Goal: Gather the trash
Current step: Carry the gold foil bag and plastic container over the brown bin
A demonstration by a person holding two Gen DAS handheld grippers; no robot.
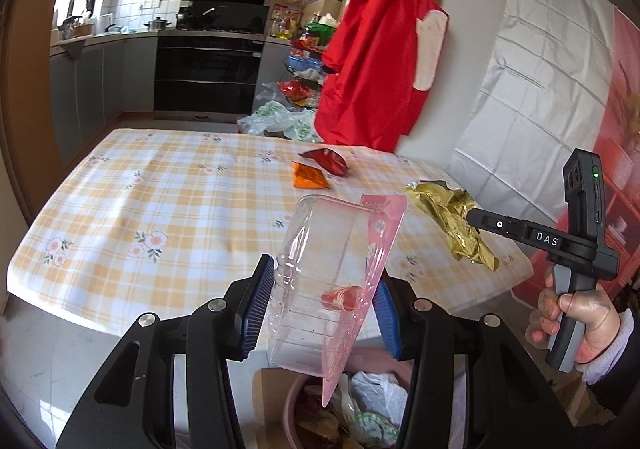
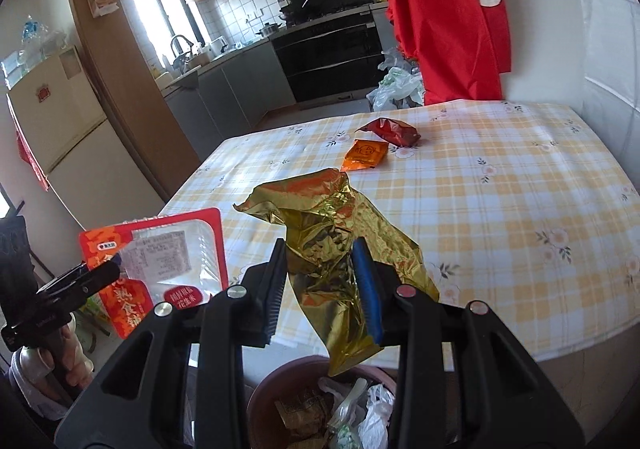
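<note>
My left gripper (image 1: 320, 289) is shut on a clear plastic food tray (image 1: 320, 269) with a pink-red lid, held above a pink trash bin (image 1: 296, 405). The tray's red label side shows in the right wrist view (image 2: 160, 261). My right gripper (image 2: 320, 281) is shut on a crumpled gold foil bag (image 2: 332, 233), held above the same bin (image 2: 272, 393); the bag also shows in the left wrist view (image 1: 456, 221). A red snack wrapper (image 1: 326, 161) (image 2: 394, 131) and an orange packet (image 1: 310, 181) (image 2: 366, 155) lie on the table.
The table (image 1: 160, 209) has a yellow checked floral cloth. The bin holds paper and plastic scraps and stands on the floor at the table's near edge. A red garment (image 1: 380, 49) hangs beyond the table. Plastic bags (image 1: 276, 121) lie on the kitchen floor.
</note>
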